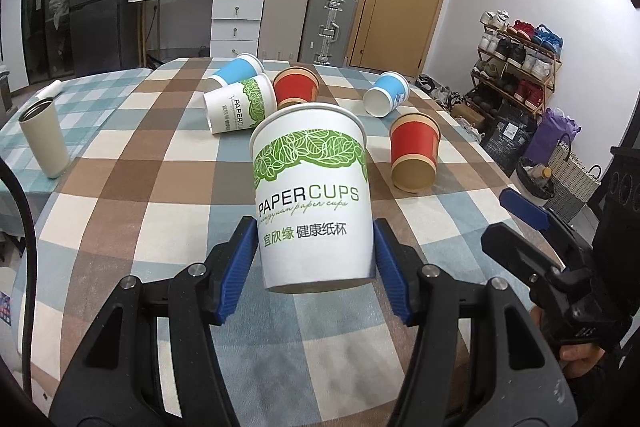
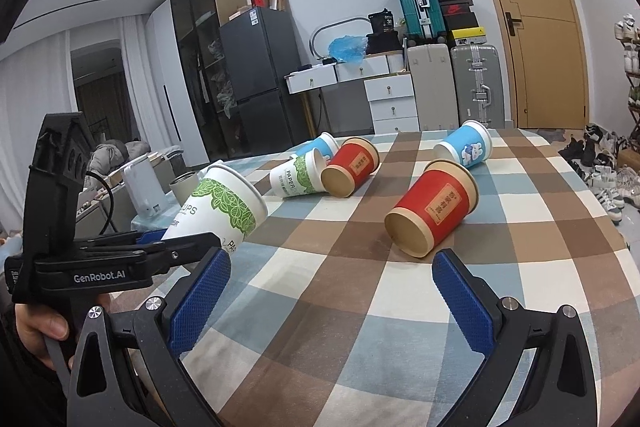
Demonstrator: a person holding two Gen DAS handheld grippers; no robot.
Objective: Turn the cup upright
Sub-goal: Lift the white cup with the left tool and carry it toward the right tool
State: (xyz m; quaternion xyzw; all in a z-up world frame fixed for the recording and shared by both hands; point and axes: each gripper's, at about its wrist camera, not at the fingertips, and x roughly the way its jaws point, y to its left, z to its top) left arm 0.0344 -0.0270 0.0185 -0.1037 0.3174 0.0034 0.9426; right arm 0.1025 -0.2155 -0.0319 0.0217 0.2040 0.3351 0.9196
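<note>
Left gripper (image 1: 315, 259) clamps the green-leaf paper cup (image 1: 312, 195) near its base, rim up and tilted, above the checked tablecloth (image 1: 120, 163). Right gripper (image 2: 330, 291) spread wide, holding nothing (five other cups lie toppled beyond).

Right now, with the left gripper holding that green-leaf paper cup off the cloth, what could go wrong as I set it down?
1. The left gripper pinches the held cup only near its base; thin paper could crush or slip out.
2. In the right wrist view the held cup is tilted, rim leaning away. Released like this, it may topple again.
3. The red cup lies on its side close by on the checked tablecloth; a wide swing could knock it rolling.
</note>
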